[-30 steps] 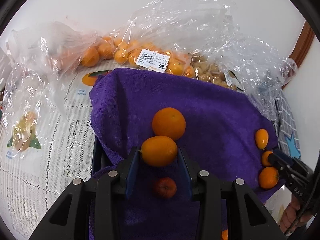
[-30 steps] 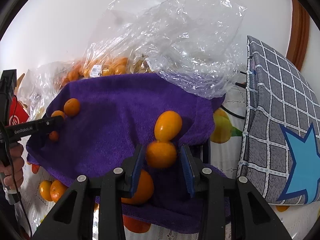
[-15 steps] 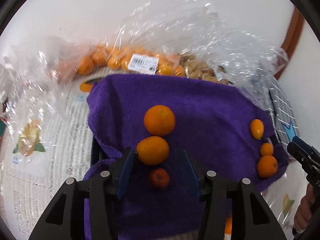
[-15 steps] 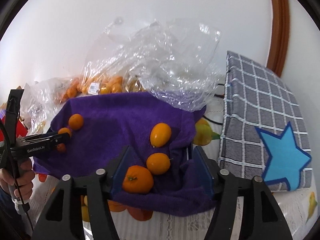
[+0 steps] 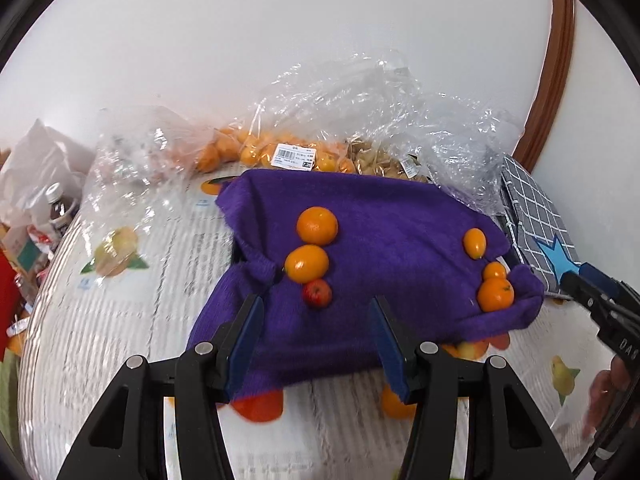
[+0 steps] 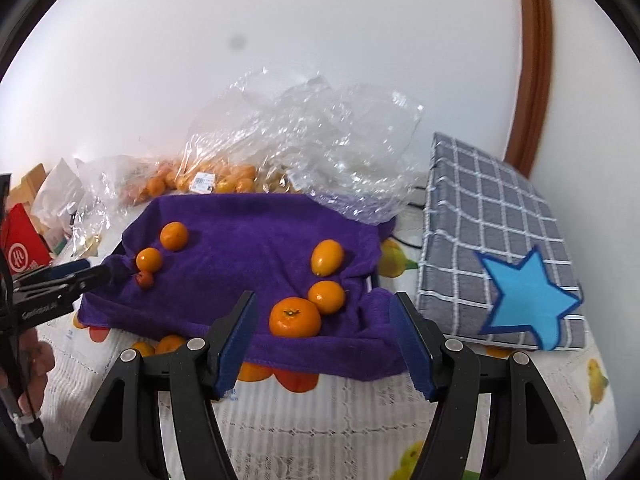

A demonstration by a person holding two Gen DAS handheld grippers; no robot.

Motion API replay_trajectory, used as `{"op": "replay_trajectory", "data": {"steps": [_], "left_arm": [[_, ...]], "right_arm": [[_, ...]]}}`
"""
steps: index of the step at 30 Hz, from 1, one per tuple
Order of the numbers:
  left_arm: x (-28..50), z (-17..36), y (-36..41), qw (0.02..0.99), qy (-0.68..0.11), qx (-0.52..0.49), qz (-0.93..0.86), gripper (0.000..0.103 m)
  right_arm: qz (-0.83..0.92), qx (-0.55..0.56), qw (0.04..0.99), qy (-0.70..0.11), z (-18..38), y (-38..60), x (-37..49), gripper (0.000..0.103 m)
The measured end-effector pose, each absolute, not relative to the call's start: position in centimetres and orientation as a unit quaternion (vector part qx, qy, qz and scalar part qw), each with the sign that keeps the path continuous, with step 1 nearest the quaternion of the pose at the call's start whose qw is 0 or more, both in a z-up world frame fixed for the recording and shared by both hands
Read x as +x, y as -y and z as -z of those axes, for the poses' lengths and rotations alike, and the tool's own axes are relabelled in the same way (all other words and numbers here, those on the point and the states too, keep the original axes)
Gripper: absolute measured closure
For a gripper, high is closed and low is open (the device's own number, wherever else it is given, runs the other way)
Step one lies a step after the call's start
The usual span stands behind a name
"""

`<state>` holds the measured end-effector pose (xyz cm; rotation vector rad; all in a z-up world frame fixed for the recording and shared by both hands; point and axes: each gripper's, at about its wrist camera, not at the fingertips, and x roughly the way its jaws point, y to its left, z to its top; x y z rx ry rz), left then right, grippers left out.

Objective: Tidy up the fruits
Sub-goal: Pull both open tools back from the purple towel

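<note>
Both grippers have let go and backed off: left gripper (image 5: 316, 344) and right gripper (image 6: 322, 344) hang spread and empty. Six fruits sit in two rows on the purple towel (image 5: 400, 240), centre frame. Retreat straight back, avoiding nudging them.
</note>
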<state>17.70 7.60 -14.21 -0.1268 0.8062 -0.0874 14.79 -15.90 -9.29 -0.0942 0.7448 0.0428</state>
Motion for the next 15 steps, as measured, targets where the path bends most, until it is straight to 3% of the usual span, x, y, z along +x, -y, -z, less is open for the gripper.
{"op": "replay_trajectory", "data": {"steps": [15], "left_arm": [[13.9, 15.1, -8.5, 0.922, -0.381, -0.060, 0.032, 0.051]], "right_arm": [[-0.068, -0.045, 0.921, -0.381, 9.8, 14.7, 11.3, 0.036]]}}
